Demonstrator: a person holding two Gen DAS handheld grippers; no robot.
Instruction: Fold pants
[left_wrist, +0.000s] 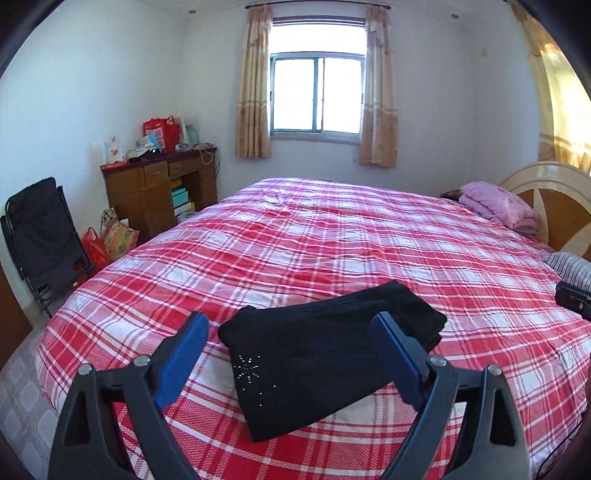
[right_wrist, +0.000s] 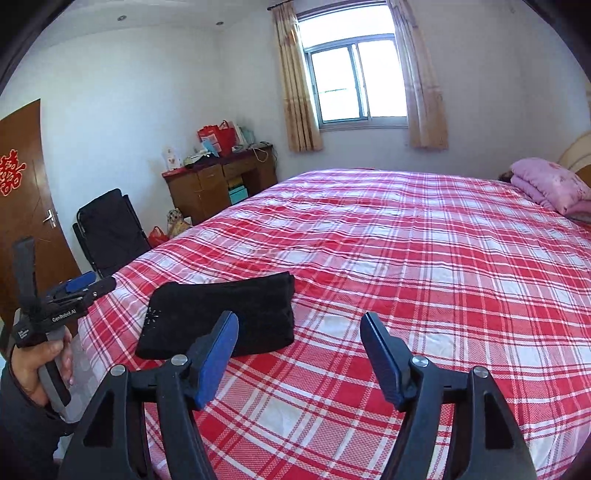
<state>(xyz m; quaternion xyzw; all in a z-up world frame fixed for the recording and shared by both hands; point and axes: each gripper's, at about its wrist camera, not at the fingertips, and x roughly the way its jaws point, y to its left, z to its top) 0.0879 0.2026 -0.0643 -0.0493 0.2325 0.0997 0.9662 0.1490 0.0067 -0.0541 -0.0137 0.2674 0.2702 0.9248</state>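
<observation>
Black pants (left_wrist: 325, 354) lie folded into a compact rectangle near the front edge of the bed (left_wrist: 332, 236), a small studded star on the near-left corner. My left gripper (left_wrist: 291, 325) hovers above them, its blue pads wide apart and clear of the cloth. In the right wrist view the same pants (right_wrist: 229, 314) lie left of centre. My right gripper (right_wrist: 299, 325) is open over bare plaid sheet to their right, nothing between its fingers. A person's hand holds the left gripper (right_wrist: 83, 286) at the left edge of that view.
Red-and-white plaid sheet covers the bed. Folded pink bedding (left_wrist: 498, 206) and a headboard (left_wrist: 546, 199) lie far right. A wooden desk (left_wrist: 159, 192) with bags, a black folding chair (left_wrist: 40, 236) and a door (right_wrist: 22, 206) stand left. A window (left_wrist: 317, 99) is behind.
</observation>
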